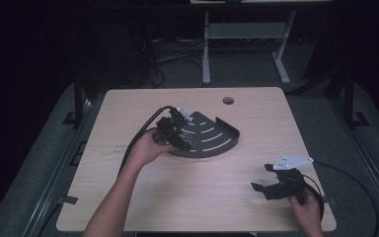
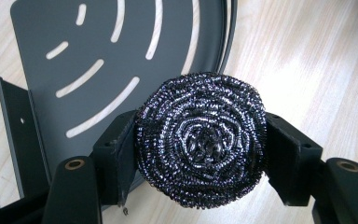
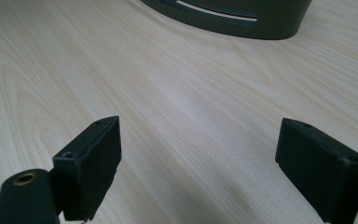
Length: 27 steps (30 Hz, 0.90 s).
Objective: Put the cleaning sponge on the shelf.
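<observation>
A round steel-wool scourer [image 2: 201, 139] sits squeezed between the black jaws of my left gripper [image 2: 200, 144], which is shut on it. Just beyond it lies a dark grey quarter-round corner shelf [image 2: 51, 28] with curved slots and a raised rim. From above, my left gripper [image 1: 178, 132] hovers over the near left part of that shelf [image 1: 222, 136], at the middle of the table. My right gripper [image 1: 262, 178] rests open near the table's front right corner, jaws wide apart over bare wood [image 3: 196, 154], nothing between them. The shelf's rim [image 3: 261, 25] lies farther off ahead of it.
The light wooden table [image 1: 197, 197] has a round cable hole [image 1: 228, 100] near its far edge. A black cable [image 1: 140, 134] trails from the left gripper, another [image 1: 360, 190] loops off the right side. Dark floor and desk legs lie beyond the table.
</observation>
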{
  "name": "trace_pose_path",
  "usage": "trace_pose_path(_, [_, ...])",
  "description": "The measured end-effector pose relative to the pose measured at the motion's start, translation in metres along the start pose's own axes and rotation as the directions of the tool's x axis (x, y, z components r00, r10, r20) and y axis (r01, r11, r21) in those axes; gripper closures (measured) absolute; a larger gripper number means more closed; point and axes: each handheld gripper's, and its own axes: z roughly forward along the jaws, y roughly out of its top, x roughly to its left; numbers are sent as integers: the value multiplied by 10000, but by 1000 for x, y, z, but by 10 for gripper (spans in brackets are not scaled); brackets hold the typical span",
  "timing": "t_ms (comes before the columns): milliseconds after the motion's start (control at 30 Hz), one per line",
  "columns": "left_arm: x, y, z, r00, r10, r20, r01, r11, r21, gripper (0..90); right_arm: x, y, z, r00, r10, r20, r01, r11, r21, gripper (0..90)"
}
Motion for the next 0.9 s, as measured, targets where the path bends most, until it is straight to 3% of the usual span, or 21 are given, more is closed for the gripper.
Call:
trace_pose_path(600, [5, 21, -4, 9995, 298, -59, -296, 9993, 210, 334, 0, 1, 0, 10000, -16, 7, 16, 10000, -21, 139])
trace_pose_path(900, [17, 26, 1, 10000, 11, -10, -11, 9999, 140, 334, 0, 1, 1, 10000, -40, -9, 40, 10000, 5, 139])
